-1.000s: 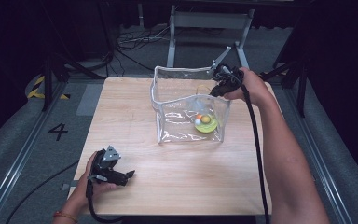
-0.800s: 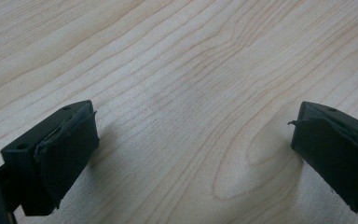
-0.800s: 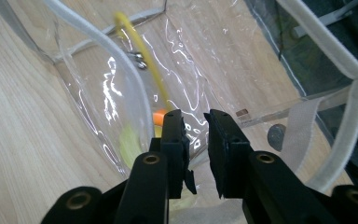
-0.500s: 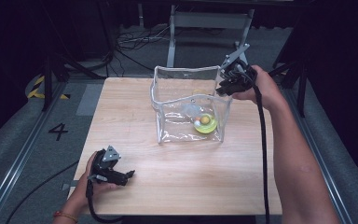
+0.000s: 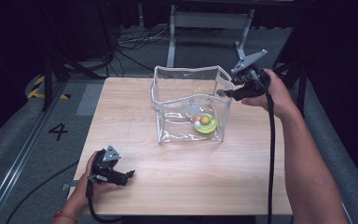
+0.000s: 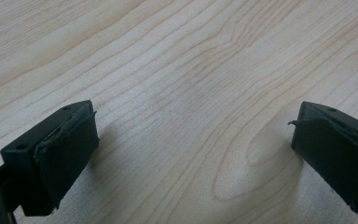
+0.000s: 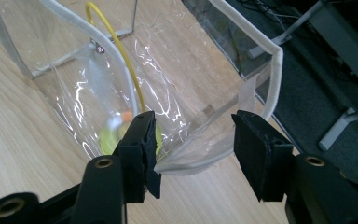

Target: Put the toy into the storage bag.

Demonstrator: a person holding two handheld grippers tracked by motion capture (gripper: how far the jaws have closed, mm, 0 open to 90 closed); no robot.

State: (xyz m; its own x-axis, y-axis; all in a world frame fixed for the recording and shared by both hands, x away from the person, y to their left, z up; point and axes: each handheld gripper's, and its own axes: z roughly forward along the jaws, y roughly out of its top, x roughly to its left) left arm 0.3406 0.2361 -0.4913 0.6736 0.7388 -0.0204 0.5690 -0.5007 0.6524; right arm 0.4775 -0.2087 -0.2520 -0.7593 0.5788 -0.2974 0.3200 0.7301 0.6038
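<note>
Both pairs of fingers are standing open and gripping nothing; the clear plastic bag (image 5: 189, 105) is sitting mid-bench, looking light, floppy and slippery, so its stiffer white rim (image 7: 265, 44) is offering the surest hold.

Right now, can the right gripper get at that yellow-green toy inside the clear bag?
Probably yes. The right gripper sits open at the clear bag rim, whose top is open. The yellow-green toy lies on the bottom; reaching means going down past the floppy wall.

Clear bag (image 5: 189, 100), perhaps yellow-green toy (image 5: 205, 125)
</note>
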